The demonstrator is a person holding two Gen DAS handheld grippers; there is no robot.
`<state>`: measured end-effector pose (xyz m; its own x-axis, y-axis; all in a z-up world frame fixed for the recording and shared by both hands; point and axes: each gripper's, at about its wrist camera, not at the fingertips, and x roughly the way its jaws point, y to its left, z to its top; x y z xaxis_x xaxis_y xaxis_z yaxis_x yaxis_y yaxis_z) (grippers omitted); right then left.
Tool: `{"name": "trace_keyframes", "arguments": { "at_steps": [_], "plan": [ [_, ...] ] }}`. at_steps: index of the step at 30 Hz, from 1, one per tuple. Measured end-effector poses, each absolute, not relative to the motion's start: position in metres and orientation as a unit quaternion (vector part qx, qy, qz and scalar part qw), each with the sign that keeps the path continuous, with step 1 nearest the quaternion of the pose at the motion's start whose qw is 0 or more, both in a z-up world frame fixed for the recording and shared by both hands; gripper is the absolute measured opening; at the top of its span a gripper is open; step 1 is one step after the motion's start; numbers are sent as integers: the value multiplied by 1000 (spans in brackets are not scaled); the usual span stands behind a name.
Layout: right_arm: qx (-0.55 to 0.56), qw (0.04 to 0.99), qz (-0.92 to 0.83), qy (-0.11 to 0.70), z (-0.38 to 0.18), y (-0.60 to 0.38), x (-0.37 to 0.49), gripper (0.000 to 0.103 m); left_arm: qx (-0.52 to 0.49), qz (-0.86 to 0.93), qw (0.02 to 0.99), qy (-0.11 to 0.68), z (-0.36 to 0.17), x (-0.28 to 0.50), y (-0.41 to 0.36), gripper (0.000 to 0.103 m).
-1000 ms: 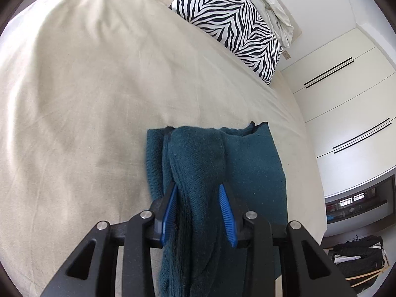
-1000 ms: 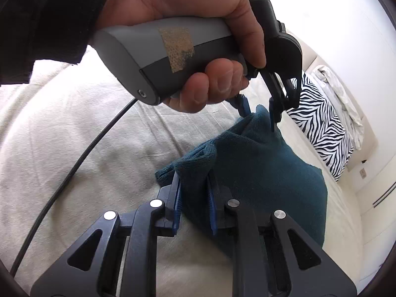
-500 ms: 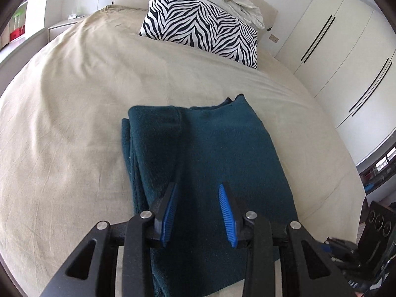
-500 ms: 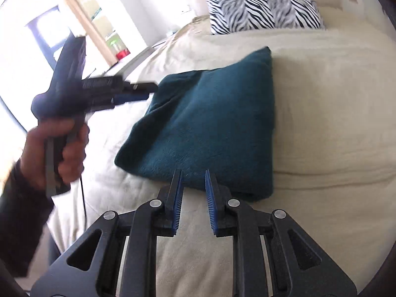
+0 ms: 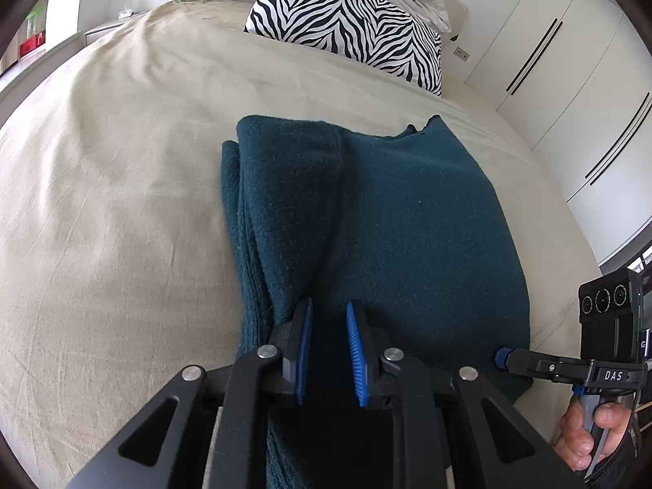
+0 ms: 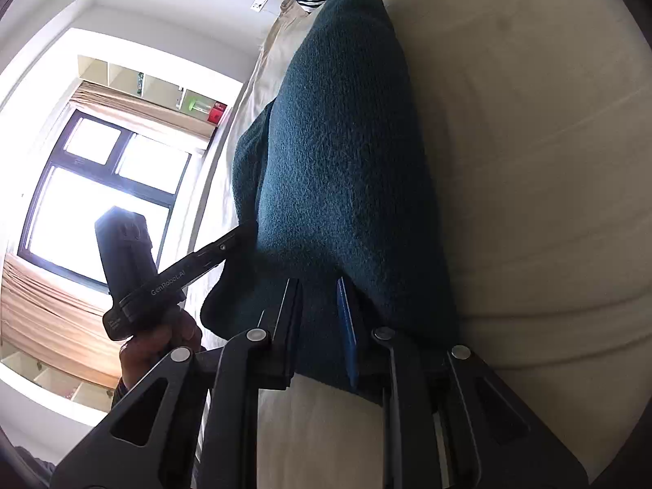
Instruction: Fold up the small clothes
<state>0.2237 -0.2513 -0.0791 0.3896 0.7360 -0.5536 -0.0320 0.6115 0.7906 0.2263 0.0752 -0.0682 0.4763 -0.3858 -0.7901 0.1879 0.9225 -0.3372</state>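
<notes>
- On the bed, in the left wrist view, the teal garment lies folded. The left gripper has its jaws apart, holding nothing, at the near edge. Bare sheet lies to the left.
- In the right wrist view, the right gripper has its jaws around the garment's near corner, maybe to lift it; I cannot tell if they pinch.

Pretty clearly a home bedroom: big bed in beige sheets, zebra pillow, white built-in wardrobes, curtained window.
</notes>
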Motion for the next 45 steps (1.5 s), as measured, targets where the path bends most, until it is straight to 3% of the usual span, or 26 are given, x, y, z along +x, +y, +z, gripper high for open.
{"name": "trace_keyframes", "arguments": {
  "at_steps": [4,8,11,13,19,26,31,35,40,45],
  "plan": [
    [359,767,253,467,-49,-267,225,18,-124,-174,847,486,-70,227,81,20],
    [373,764,260,458,-30,-265,279,18,-129,-179,845,486,-71,228,86,16],
    [408,743,246,470,-48,-260,326,17,-138,-183,842,488,-73,228,92,13],
    [428,726,226,489,-75,-267,347,0,-147,-186,840,489,-75,229,96,11],
    [387,751,210,492,-69,-264,347,0,-155,-188,841,484,-76,227,97,10],
    [380,736,262,495,-26,-210,382,23,-163,-195,837,485,-78,224,101,10],
    [380,681,300,549,-59,-142,417,22,-179,-209,830,485,-82,225,108,10],
    [361,700,281,548,-79,-128,428,9,-190,-216,827,483,-85,224,113,9],
    [316,733,266,541,-53,-127,419,15,-190,-218,827,482,-84,220,113,9],
    [339,748,249,514,-37,-179,394,16,-193,-219,825,484,-84,218,115,9]
  ]
}}
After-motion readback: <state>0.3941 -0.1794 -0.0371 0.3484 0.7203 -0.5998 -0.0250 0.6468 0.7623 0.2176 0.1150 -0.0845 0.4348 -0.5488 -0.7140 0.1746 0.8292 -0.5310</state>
